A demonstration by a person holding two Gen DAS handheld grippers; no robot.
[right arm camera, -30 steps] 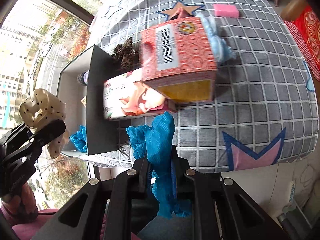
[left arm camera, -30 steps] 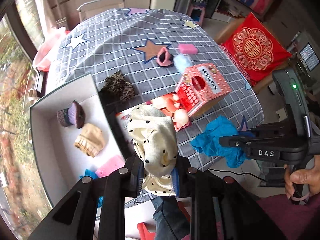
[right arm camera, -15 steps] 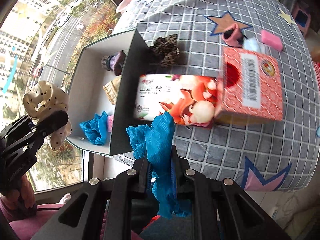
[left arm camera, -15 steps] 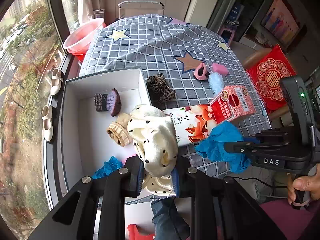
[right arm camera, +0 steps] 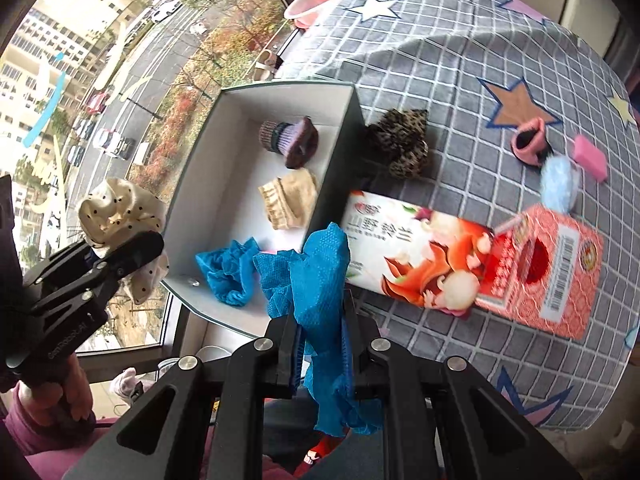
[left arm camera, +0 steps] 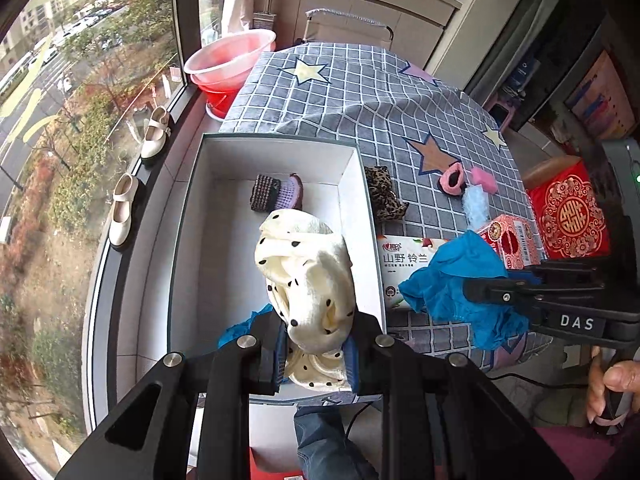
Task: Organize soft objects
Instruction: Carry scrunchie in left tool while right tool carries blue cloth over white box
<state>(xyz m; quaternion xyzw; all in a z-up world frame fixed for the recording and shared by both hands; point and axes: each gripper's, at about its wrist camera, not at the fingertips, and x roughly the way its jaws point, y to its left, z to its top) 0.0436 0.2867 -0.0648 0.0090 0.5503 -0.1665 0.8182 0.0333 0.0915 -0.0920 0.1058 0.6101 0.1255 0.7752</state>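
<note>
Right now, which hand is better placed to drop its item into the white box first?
Left, probably. In its own view, the left tool holds the polka-dot scrunchie over the white box. The right tool, gripping the blue cloth, appears nearer the box's corner.

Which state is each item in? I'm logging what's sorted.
Left gripper: shut on cream dotted scrunchie.
Right gripper: shut on blue cloth.
White box: open, holds several items.
Leopard scrunchie: on table, outside box.
Pink sponge: on table.
</note>
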